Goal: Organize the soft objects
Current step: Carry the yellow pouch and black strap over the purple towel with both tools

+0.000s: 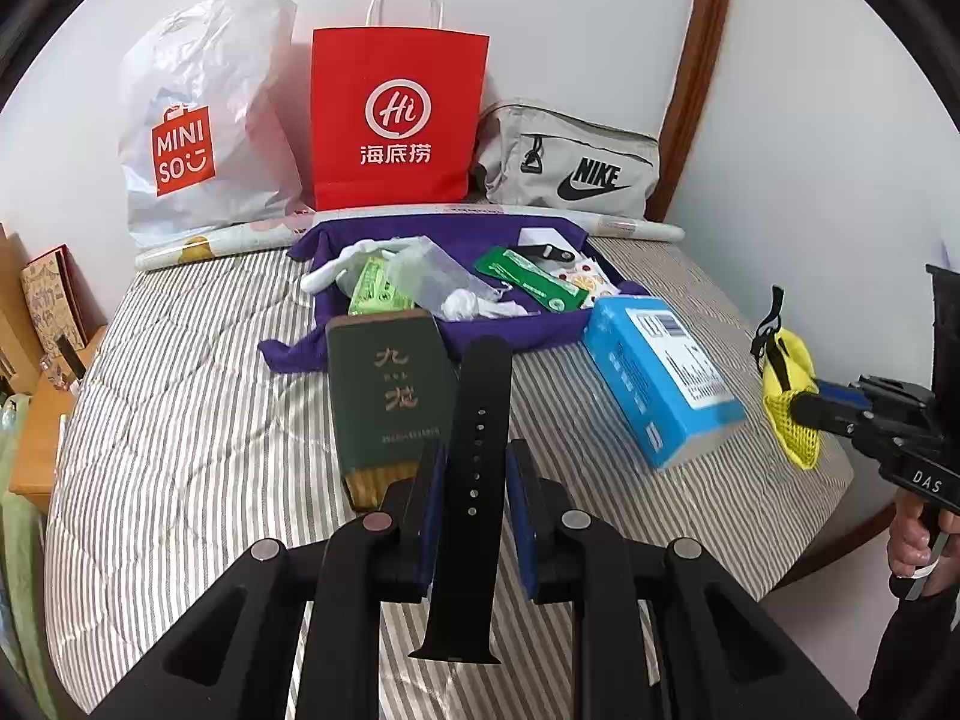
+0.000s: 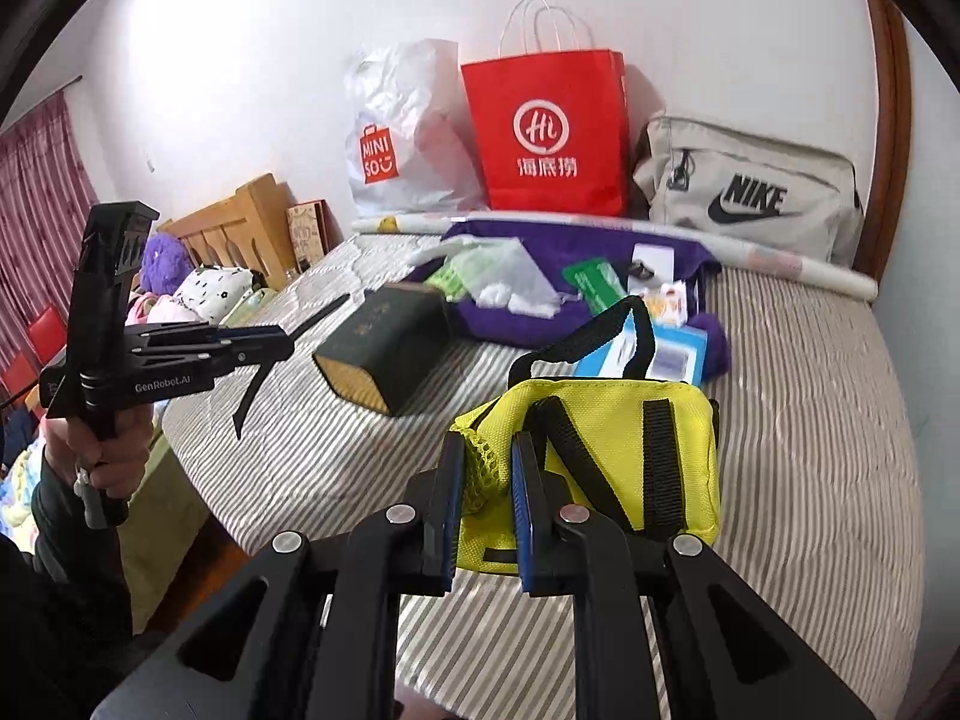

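My left gripper (image 1: 474, 456) is shut on a black watch strap (image 1: 480, 396), which stands up between the blue pads and hangs below them, lifted off the striped bed (image 1: 180, 390). In the right wrist view, the same gripper (image 2: 288, 339) holds the strap (image 2: 264, 372) in the air at the left. My right gripper (image 2: 487, 444) is shut on the mesh side of a yellow pouch (image 2: 612, 438) with black straps, held above the bed. The left wrist view shows that pouch (image 1: 786, 372) at the far right.
A purple cloth (image 1: 384, 348) lies spread on the bed with several small packets on it. In front of it are a dark green box (image 1: 390, 396) and a blue box (image 1: 660, 372). A white plastic bag (image 1: 204, 120), a red paper bag (image 1: 396, 120), a grey Nike bag (image 1: 570, 162) and a paper roll (image 1: 630, 228) line the wall.
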Available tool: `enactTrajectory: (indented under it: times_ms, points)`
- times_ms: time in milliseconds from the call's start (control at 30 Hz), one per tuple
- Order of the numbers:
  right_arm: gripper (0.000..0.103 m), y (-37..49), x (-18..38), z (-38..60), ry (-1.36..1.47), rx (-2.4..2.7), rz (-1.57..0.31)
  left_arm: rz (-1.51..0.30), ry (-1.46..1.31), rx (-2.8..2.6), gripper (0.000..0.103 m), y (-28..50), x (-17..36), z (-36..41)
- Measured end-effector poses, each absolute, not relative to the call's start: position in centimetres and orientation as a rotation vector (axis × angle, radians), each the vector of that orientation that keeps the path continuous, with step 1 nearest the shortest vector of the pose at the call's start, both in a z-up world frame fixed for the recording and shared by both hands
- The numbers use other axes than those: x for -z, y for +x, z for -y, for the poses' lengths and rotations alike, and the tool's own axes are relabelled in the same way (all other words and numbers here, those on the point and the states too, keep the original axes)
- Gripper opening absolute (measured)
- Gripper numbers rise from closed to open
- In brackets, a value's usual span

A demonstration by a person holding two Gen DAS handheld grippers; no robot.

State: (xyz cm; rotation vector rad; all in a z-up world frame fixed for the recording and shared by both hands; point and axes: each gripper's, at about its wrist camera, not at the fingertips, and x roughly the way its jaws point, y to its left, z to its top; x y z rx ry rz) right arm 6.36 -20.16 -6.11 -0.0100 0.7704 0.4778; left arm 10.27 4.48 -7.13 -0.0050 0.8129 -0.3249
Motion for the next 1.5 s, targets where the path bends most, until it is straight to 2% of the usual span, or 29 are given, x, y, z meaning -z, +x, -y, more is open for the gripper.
enactTrajectory:
  times_ms: [800,1500]
  points:
    - [0.015,15.6,4.1,18.8,-0.045,-0.476,-0.731,-0.827,-0.076,0.296,0.02,19.0,5.8,-4.7]
    - [0.015,24.9,5.6,17.6,-0.059,-0.485,-0.781,-0.863,-0.09,0.288,0.02,27.0,6.0,-5.1]
